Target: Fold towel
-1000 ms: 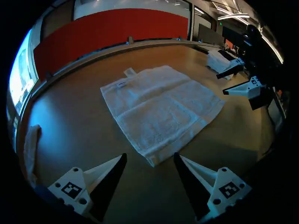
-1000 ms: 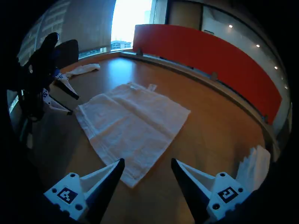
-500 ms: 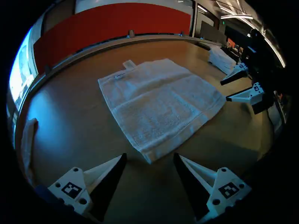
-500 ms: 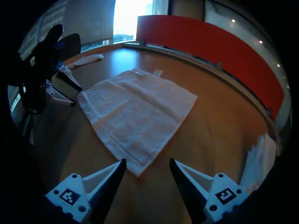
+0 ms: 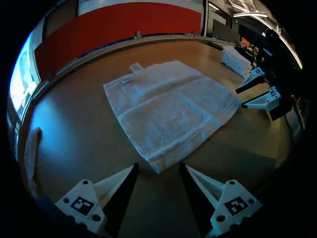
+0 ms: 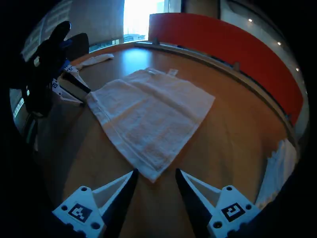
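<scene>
We see a brown wooden worktop (image 5: 79,119) (image 6: 237,119) that carries the towel (image 5: 170,111) (image 6: 150,111) and everything round it. Beyond the towel's far edge, along the back rim of the worktop, stands a long red panel (image 5: 119,27) (image 6: 237,43).

The towel is white and lies flat and spread out in the middle of the worktop, roughly square, with one corner turned toward each camera.

Well apart from the towel, past the corner on the right tool's side, a stack of folded cloths (image 5: 235,59) (image 6: 279,166) sits at the worktop's edge. A crumpled cloth (image 5: 31,150) (image 6: 97,59) lies well apart from the towel on the opposite side, also near the edge.

The left tool (image 5: 158,166) (image 6: 85,97) is at one towel corner. Its two fingers (image 5: 115,184) stand apart, and the corner's tip lies in the gap between their tips. We cannot tell whether the tips touch the cloth; nothing is clamped.

The right tool (image 6: 156,171) (image 5: 240,99) is at the neighbouring corner in the same way. Its fingers (image 6: 198,190) are apart, with the corner's tip between them and no grip on the cloth. In each view the other tool shows low, just beside its own towel corner, with its fingers spread.

A small white tag (image 5: 136,67) (image 6: 172,72) sticks out from the towel's far edge, toward the red panel.
</scene>
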`<state>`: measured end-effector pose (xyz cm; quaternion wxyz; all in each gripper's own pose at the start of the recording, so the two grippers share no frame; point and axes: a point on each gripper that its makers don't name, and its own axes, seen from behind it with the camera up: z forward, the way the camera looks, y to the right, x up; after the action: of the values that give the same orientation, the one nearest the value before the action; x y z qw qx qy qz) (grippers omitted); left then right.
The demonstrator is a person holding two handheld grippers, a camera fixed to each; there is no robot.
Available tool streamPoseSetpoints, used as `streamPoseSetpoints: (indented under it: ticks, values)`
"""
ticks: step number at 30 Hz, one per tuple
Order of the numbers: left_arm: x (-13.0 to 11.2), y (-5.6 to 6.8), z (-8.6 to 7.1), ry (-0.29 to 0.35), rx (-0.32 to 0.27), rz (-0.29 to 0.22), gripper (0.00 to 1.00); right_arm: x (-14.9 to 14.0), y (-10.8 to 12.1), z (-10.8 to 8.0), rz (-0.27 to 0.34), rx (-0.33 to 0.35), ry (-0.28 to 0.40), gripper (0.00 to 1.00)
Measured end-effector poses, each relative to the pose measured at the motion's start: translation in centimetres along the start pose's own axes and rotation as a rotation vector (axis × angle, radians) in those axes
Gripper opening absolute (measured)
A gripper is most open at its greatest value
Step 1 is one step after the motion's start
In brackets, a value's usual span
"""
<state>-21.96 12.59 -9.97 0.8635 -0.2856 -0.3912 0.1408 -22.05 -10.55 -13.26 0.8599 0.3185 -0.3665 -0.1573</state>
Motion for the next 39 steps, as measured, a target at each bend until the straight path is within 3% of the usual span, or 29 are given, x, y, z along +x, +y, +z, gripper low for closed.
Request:
streamPoseSetpoints:
  ticks: [11, 26, 31, 39]
  values:
    - [0.0, 0.3, 0.1, -0.004, 0.002, -0.001, 0.64, -0.4, -0.4, 0.1, 0.016, 0.016, -0.012, 0.58]
    - [0.0, 0.4, 0.1, -0.015, 0.003, -0.006, 0.51, -0.4, -1.3, 0.1, 0.026, 0.05, -0.02, 0.29]
    - [0.1, 0.2, 0.2, -0.021, 0.013, -0.018, 0.35, -0.3, -1.2, 0.1, 0.038, 0.047, -0.024, 0.21]
    - [0.0, 0.0, 0.2, -0.032, 0.023, -0.024, 0.17, -0.3, -1.0, 0.0, 0.021, 0.044, -0.036, 0.19]
